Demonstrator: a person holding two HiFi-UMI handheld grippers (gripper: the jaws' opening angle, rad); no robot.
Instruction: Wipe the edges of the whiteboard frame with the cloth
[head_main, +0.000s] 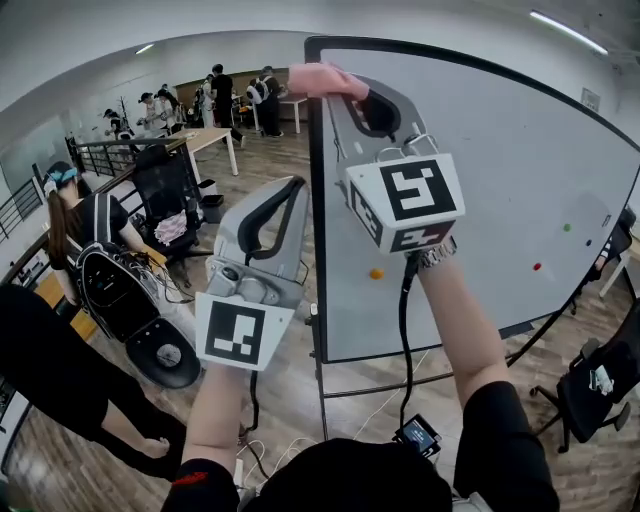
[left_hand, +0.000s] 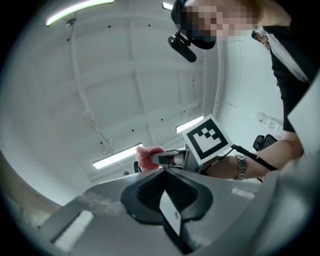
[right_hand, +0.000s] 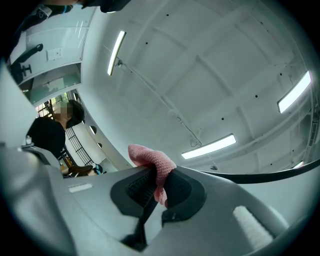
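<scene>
The whiteboard (head_main: 480, 190) stands upright in a thin black frame (head_main: 316, 200). My right gripper (head_main: 355, 92) is shut on a pink cloth (head_main: 322, 80) and holds it against the frame's top left corner. In the right gripper view the cloth (right_hand: 150, 157) bunches out of the shut jaws (right_hand: 159, 186), and the frame (right_hand: 260, 175) arcs past on the right. My left gripper (head_main: 297, 185) is lower, just left of the frame's left edge. It looks shut with nothing in it. The left gripper view (left_hand: 167, 172) points at the ceiling and shows the cloth (left_hand: 147, 157).
Orange (head_main: 376, 273), green (head_main: 566, 227) and red (head_main: 537, 267) magnets sit on the board. Office chairs stand at the left (head_main: 165, 185) and lower right (head_main: 590, 385). Several people stand by tables at the back left. Cables run over the wood floor under the board stand.
</scene>
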